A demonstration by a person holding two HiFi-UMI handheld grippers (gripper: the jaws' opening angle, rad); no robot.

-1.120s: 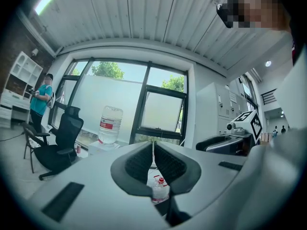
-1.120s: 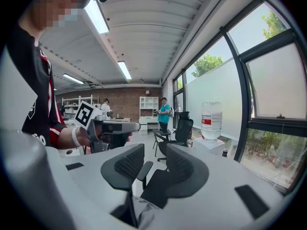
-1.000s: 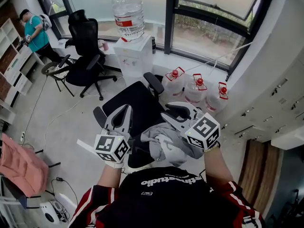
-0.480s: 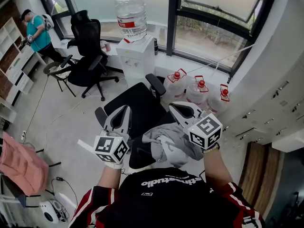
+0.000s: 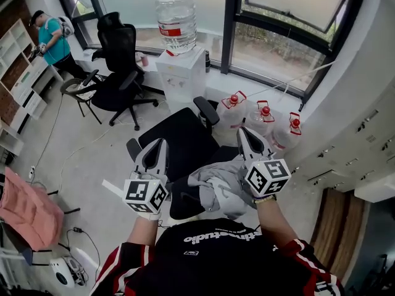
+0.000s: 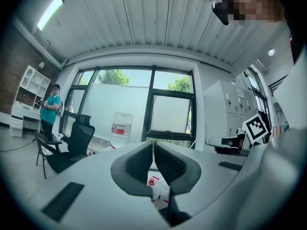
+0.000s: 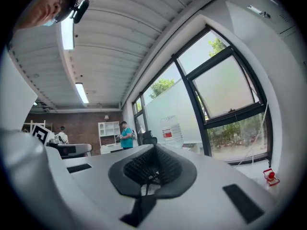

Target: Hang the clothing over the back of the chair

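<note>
The grey clothing (image 5: 217,187) lies bunched on the near edge of the black chair (image 5: 179,137), right in front of me. At its 1 o'clock my right gripper (image 5: 245,134) has its jaws pressed together on nothing. At 10 o'clock my left gripper (image 5: 158,143) is likewise closed and empty. Water bottles (image 5: 262,119) stand further out at 1 o'clock.

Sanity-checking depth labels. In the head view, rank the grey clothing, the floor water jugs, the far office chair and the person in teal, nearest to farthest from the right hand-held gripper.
1. grey clothing, just below and left of the right hand-held gripper
2. water jugs, on the floor just ahead
3. far office chair, ahead to the left
4. person in teal, far left corner
</note>
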